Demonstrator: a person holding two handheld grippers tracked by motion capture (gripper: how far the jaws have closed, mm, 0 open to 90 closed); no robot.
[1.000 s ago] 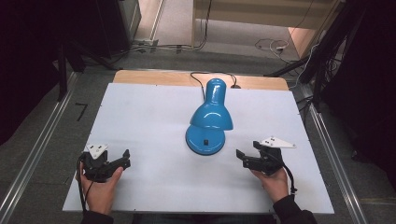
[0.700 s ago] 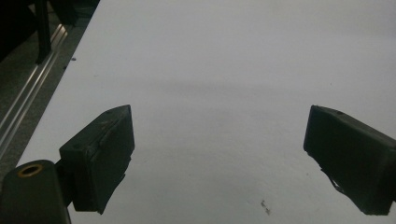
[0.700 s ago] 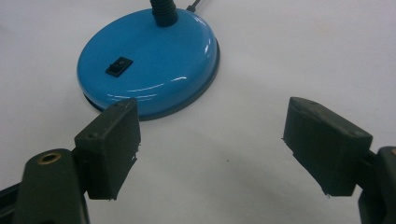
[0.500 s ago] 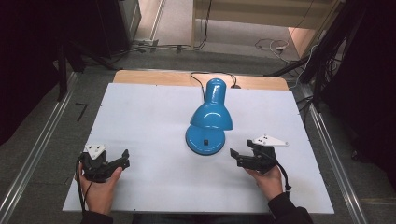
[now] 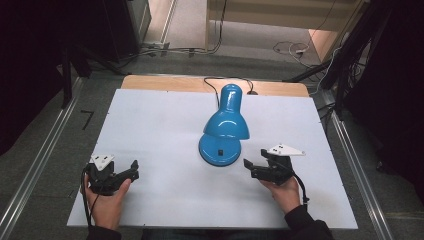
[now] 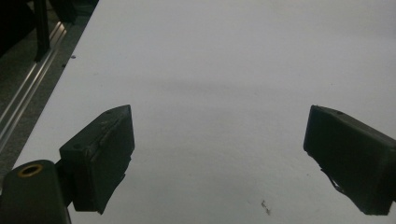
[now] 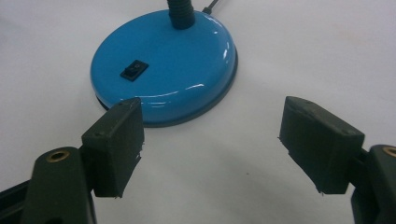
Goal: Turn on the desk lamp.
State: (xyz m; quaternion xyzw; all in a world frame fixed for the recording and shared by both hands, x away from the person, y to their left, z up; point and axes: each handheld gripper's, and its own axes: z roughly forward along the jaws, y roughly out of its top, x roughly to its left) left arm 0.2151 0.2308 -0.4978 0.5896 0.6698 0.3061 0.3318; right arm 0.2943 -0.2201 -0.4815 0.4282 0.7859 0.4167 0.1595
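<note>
A blue desk lamp [image 5: 226, 126] stands mid-table on a round blue base [image 7: 168, 70] that carries a small black rocker switch [image 7: 134, 70]. Its shade [image 5: 226, 126] hangs over the base, and a black cord [image 5: 212, 82] runs off the far edge. My right gripper [image 5: 248, 165] is open just right of the base, jaws pointing left at it, with nothing between them [image 7: 212, 149]. My left gripper [image 5: 134, 169] rests open at the table's near left corner, its jaws [image 6: 219, 158] spread wide over bare white board.
The white tabletop [image 5: 160, 125] has a wooden strip [image 5: 165, 82] along its far edge. Metal rails [image 5: 45, 150] run along both sides of the table. Cables [image 5: 292, 49] lie on the floor beyond it.
My right gripper has slid left, closer to the lamp base. The left gripper has barely shifted. The lamp has not moved.
</note>
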